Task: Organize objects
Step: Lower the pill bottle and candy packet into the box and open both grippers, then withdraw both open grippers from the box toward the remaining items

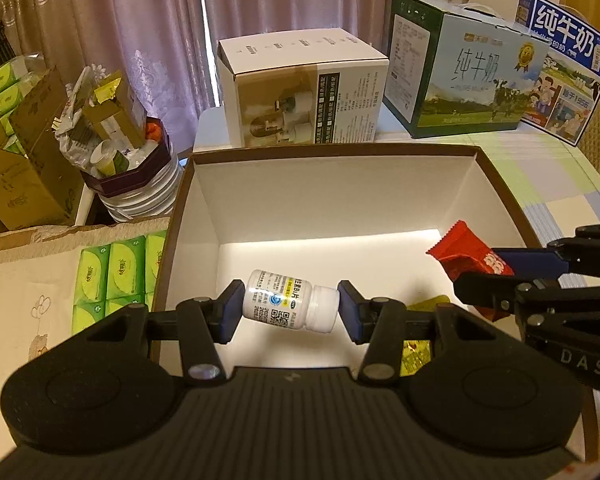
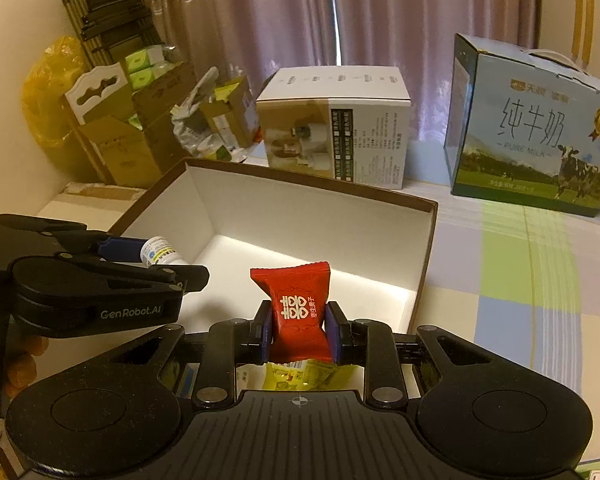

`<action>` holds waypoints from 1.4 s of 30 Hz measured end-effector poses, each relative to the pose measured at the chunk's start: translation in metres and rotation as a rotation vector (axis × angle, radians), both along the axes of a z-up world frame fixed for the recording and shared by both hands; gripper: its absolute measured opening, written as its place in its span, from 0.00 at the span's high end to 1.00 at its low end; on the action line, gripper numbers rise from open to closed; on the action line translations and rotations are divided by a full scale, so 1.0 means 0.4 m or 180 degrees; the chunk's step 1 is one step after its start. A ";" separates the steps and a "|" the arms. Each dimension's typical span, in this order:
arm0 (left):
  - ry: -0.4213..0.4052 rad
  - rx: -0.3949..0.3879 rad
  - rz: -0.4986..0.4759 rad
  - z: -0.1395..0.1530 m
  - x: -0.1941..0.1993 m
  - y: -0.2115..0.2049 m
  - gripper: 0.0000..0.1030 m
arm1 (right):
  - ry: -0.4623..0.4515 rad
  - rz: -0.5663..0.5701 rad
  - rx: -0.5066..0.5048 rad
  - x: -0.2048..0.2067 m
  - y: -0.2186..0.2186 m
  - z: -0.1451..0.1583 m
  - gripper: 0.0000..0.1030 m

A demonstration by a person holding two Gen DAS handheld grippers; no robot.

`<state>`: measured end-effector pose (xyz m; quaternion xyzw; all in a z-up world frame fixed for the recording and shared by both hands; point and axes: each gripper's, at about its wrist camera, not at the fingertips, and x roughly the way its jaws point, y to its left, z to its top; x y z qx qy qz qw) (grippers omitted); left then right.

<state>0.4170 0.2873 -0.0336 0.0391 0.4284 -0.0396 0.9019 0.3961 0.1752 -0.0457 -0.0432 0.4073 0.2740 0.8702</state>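
My left gripper [image 1: 290,307] is shut on a small white pill bottle [image 1: 290,305], held sideways above the floor of an open brown box with a white inside [image 1: 324,196]. My right gripper [image 2: 299,328] is shut on a red candy packet [image 2: 296,308] over the same box [image 2: 308,216]. In the left wrist view the red packet [image 1: 466,254] and right gripper [image 1: 496,276] come in from the right. In the right wrist view the left gripper [image 2: 152,258] and the bottle [image 2: 160,254] are at the left. A yellow packet [image 1: 418,350] lies in the box below, also in the right wrist view [image 2: 300,376].
A white carton [image 1: 304,92] and a milk carton [image 1: 464,80] stand behind the box on a checked tablecloth [image 2: 520,260]. Green tissue packs [image 1: 112,276] lie left of the box. Cardboard boxes and a stack of bowls [image 1: 140,188] crowd the far left.
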 end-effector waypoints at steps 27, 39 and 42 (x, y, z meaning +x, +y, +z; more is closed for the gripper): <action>-0.0094 0.0015 0.0057 0.015 0.019 0.031 0.40 | -0.0106 -0.0101 0.0043 0.024 0.009 -0.003 0.76; -0.0084 -0.0006 0.0077 0.027 -0.026 0.044 0.24 | -0.0106 -0.0021 0.0168 -0.020 -0.014 0.018 0.45; -0.0099 -0.0021 0.0088 0.036 -0.045 0.048 0.22 | -0.0090 0.0024 0.0204 -0.040 -0.022 0.023 0.45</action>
